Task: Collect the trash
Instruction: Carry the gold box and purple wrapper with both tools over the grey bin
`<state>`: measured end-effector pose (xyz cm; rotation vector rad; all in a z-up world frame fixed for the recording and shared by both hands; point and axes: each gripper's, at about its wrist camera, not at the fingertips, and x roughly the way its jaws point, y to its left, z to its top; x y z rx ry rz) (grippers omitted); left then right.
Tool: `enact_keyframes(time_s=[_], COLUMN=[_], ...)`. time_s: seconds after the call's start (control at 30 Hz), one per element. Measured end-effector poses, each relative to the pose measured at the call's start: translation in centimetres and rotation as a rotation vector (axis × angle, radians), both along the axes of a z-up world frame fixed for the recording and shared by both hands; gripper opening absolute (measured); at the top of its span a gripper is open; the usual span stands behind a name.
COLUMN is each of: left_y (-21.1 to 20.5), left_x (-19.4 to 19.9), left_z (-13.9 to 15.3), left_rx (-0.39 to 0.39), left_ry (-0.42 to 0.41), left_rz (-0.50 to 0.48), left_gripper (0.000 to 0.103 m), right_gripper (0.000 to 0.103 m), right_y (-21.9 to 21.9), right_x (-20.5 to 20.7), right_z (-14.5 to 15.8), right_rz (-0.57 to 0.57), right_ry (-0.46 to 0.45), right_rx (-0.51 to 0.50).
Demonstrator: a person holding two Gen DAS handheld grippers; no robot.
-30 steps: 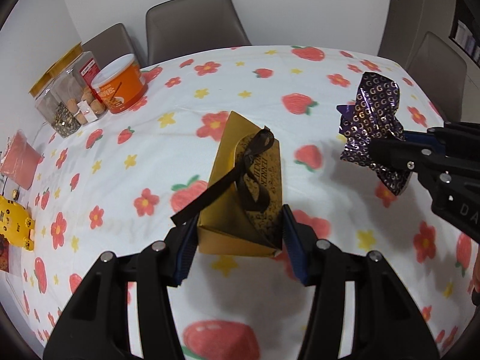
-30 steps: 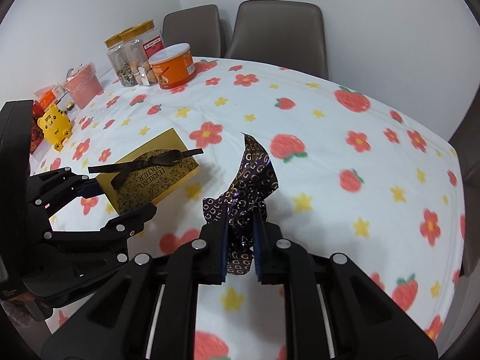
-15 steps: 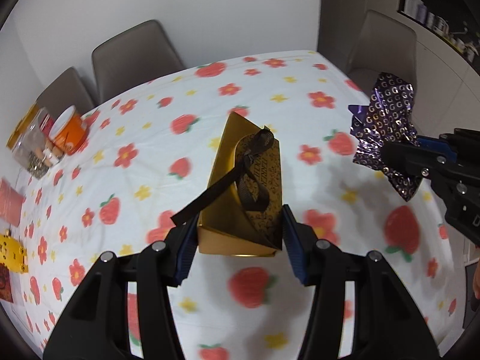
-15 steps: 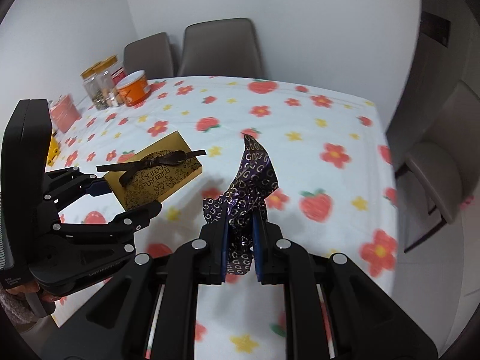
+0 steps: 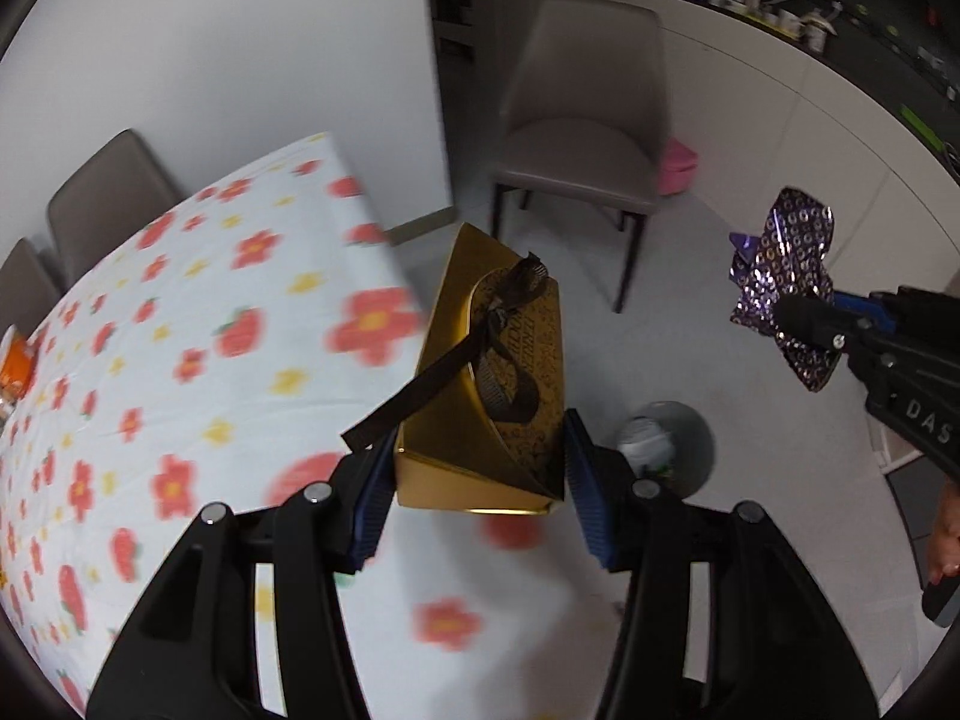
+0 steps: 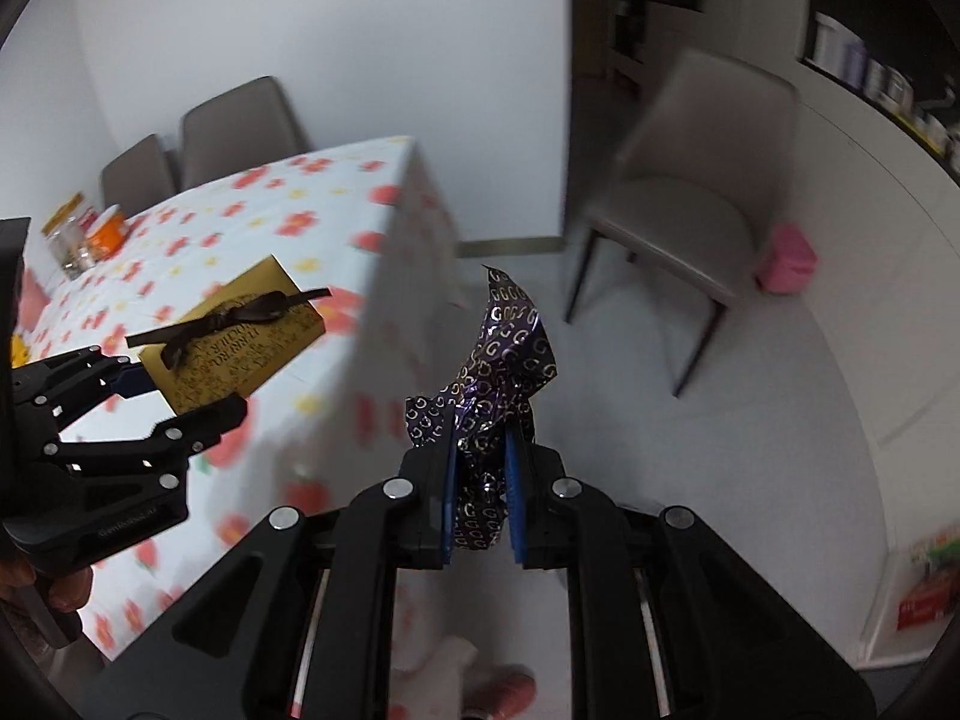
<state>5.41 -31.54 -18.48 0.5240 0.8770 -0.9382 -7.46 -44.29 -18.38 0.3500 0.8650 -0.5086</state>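
My left gripper (image 5: 477, 480) is shut on a gold chocolate box (image 5: 486, 384) with a dark brown ribbon, held in the air past the table's corner. The box also shows in the right wrist view (image 6: 234, 336). My right gripper (image 6: 480, 480) is shut on a crumpled purple foil wrapper (image 6: 498, 384) with a gold letter pattern, held above the floor; the wrapper also shows at the right of the left wrist view (image 5: 786, 294). A grey round trash bin (image 5: 672, 444) with trash inside stands on the floor just beyond the left gripper's right finger.
The table with the strawberry-and-flower cloth (image 5: 180, 348) lies to the left, its corner near the box. A grey chair (image 5: 582, 138) stands on the floor ahead, a pink object (image 5: 678, 165) behind it. Jars and an orange tub (image 6: 90, 234) sit at the table's far end.
Both grippers have swung right, off the table and out over the floor, each still holding its item. The trash bin and the lone chair have come into view.
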Motion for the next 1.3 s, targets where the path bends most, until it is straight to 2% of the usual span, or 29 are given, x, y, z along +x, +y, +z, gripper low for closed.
enact_keyframes(time_s=[0.13,0.33,0.47,0.63,0.9,1.1,1.3], left_y=[-4.9,-10.4,-13.4,-16.9,-21.5,-24.0,-26.0], left_x=[-6.2,-13.0,-15.6,-16.9,-17.5,-17.1,-16.4], left_z=[-0.6,-2.0,-3.6,-6.7,-12.3,-18.0,-23.1], left_rx=[0.0,0.04,0.075,0.111,0.173,0.257,0.323], left_ry=[0.024,0.039,0.036,0.051,0.07,0.061,0.058], left_rz=[-0.09,-0.233,-0.318,-0.397,-0.455,-0.465,-0.47], left_gripper=[0.052,0.052,0.052,0.052,0.053,0.053,0.053], right_gripper=[0.012,0.012,0.012,0.012,0.013,0.013,0.013], right_y=[-3.1,-6.3,-7.9,-9.5,-11.4,-13.0,-14.6], right_x=[-6.3,-13.0,-16.1,-18.7,-19.5,-18.0,-16.4], right_z=[-1.2,-3.0,-4.8,-7.8,-12.9,-18.5,-23.9], right_rz=[-0.09,-0.227,-0.321,-0.423,-0.505,-0.509,-0.464], right_ry=[0.029,0.041,0.046,0.056,0.058,0.06,0.068], right_rx=[-0.001,0.018,0.04,0.087,0.162,0.236,0.288])
